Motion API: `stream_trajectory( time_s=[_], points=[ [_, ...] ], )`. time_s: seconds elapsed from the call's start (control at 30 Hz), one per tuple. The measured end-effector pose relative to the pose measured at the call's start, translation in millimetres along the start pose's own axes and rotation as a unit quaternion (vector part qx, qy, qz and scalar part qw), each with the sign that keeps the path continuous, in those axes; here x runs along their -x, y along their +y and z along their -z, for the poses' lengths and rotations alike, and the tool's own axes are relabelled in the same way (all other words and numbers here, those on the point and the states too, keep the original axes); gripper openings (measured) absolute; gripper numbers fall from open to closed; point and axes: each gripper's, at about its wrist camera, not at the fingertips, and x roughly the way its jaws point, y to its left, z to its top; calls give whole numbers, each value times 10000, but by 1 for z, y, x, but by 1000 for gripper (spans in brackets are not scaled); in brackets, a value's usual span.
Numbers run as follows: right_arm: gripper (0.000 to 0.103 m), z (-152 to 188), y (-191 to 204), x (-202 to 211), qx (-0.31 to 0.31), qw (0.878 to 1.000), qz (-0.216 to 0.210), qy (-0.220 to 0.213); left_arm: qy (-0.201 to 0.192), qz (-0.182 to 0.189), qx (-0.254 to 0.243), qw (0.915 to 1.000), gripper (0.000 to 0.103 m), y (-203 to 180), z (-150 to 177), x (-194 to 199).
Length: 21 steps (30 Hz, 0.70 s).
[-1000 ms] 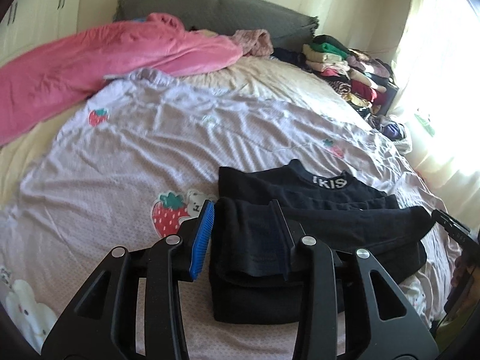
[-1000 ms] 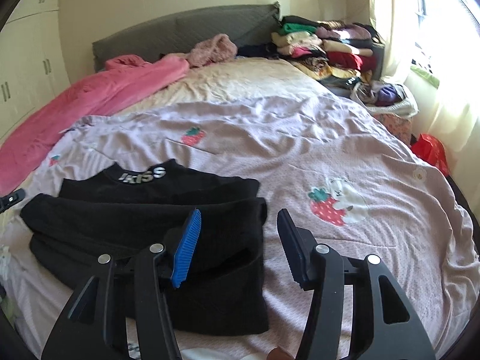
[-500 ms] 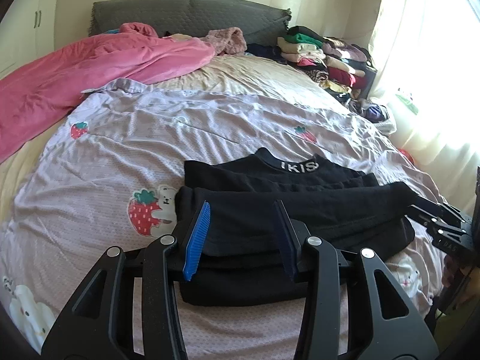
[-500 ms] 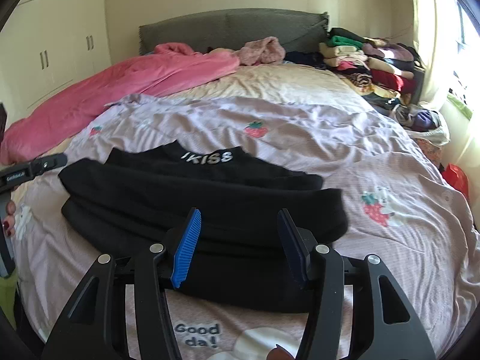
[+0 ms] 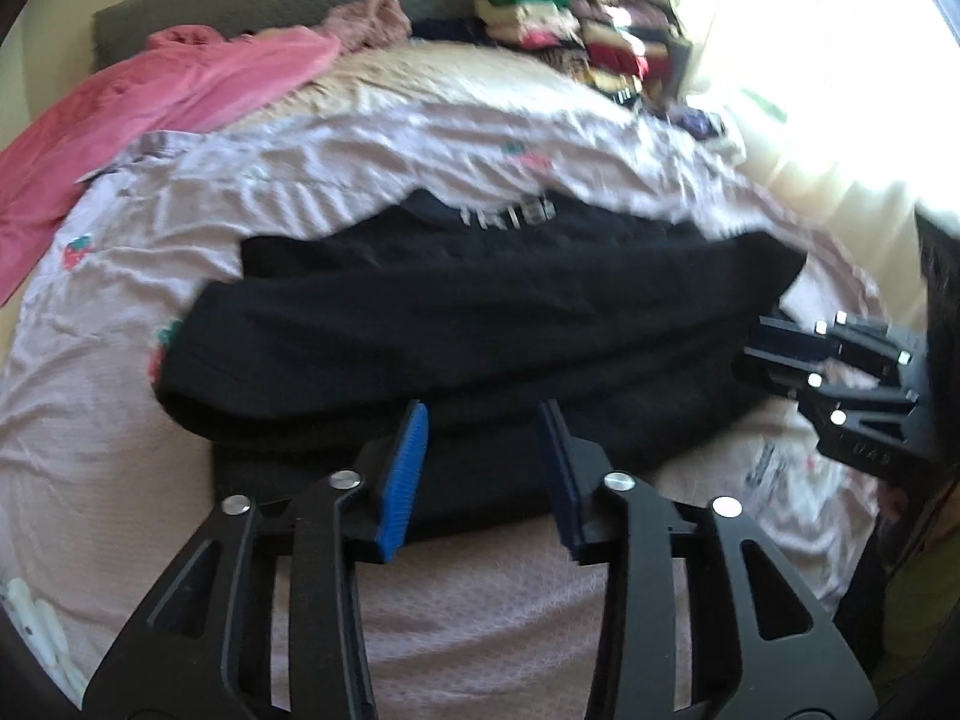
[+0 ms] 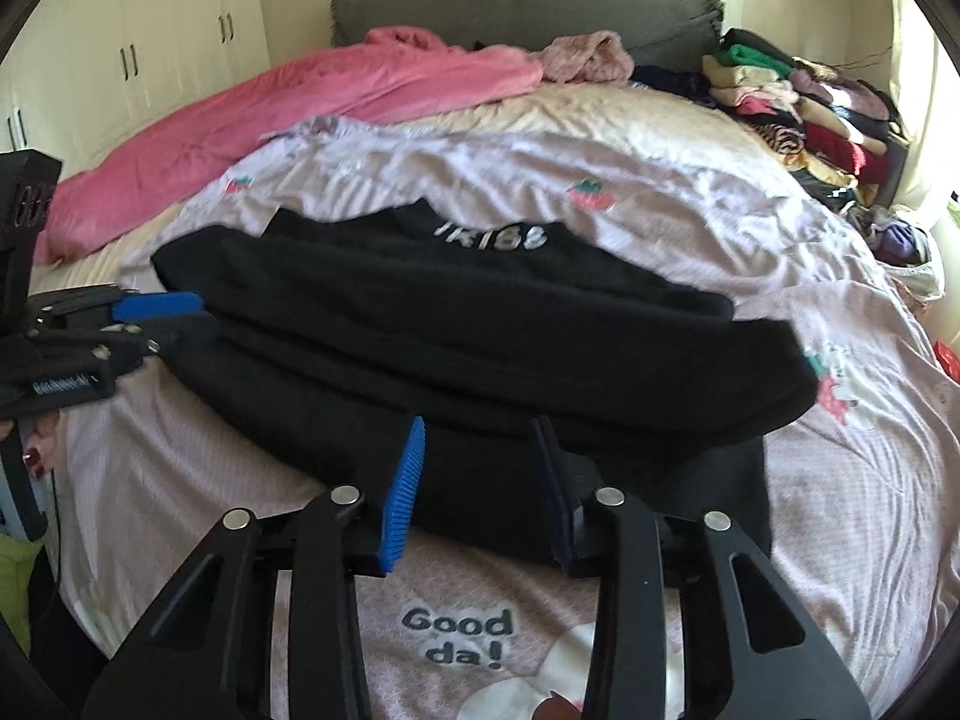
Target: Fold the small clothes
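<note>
A black garment [image 5: 480, 324] with white lettering at its collar lies partly folded on the lilac strawberry-print bedspread [image 5: 270, 180]; it also shows in the right wrist view [image 6: 480, 348]. My left gripper [image 5: 483, 420] is open and empty, its fingertips just above the garment's near edge. My right gripper [image 6: 477, 429] is open and empty, also at the near edge. The right gripper shows at the right in the left wrist view [image 5: 780, 354]. The left gripper shows at the left in the right wrist view [image 6: 162, 318].
A pink blanket [image 6: 300, 108] lies across the far left of the bed. A stack of folded clothes [image 6: 798, 102] stands at the far right by the grey headboard [image 6: 510, 12]. A bright curtained window [image 5: 840, 60] is on the right. White wardrobes [image 6: 132, 48] stand at left.
Both grippers have pulled back toward the near edge of the bed, open and off the garment. The garment's sleeves now lie folded across its body.
</note>
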Motion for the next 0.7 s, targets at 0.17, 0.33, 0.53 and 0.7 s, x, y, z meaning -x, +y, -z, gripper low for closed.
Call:
stream_trajectory(
  time_s=[0.17, 0.33, 0.53, 0.7],
  points=[
    [34, 7, 3, -22, 65, 9992, 104, 378, 205, -216, -69, 9995, 29, 0, 10, -19],
    [32, 10, 2, -32, 89, 9990, 185, 403, 183, -483, -305, 9982, 29, -3, 13, -28],
    [32, 3, -2, -40, 88, 9993, 141, 338, 84, -567, -383, 9976, 29, -2, 10, -32],
    [32, -9, -6, -45, 166, 9994, 155, 268, -144, -733, -347, 9966, 29, 4, 3, -26]
  ],
)
